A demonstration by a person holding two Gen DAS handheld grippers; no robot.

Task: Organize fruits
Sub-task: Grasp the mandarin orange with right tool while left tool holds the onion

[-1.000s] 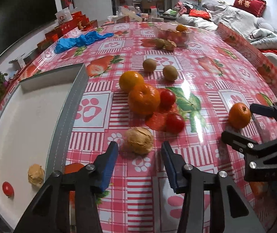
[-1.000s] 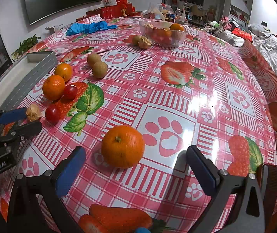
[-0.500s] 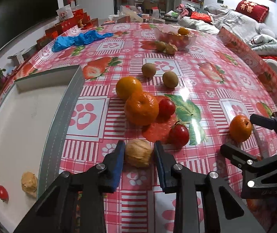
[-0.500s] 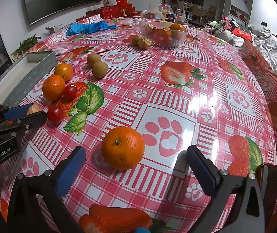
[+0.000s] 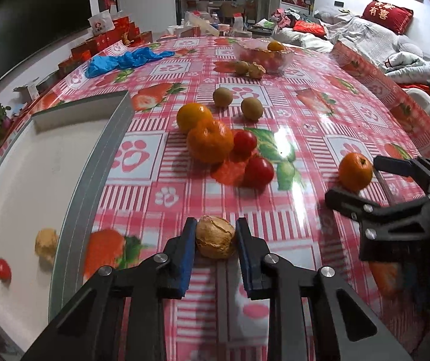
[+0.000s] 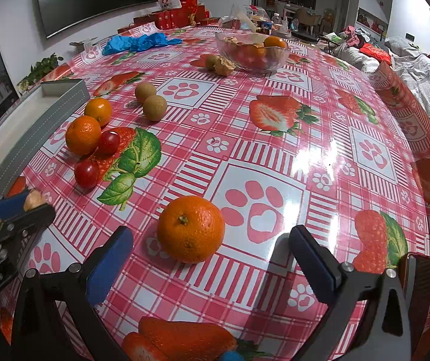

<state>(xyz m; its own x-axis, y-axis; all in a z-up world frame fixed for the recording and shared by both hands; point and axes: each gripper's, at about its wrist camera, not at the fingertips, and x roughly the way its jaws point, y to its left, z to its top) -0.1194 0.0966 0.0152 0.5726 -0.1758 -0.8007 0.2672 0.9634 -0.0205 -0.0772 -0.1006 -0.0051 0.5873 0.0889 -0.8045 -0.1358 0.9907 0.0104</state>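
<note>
Left gripper jaws closing on husked fruit, pads touching it. Right gripper jaws wide, orange between. Tray left of left jaws: two pieces; most fruit unsorted on table.

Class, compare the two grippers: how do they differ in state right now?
The left gripper is closing, pads pressing a papery husked fruit; the right gripper stands wide open, its pads clear of the orange between them. Both have blue pads and point down at the table.
</note>
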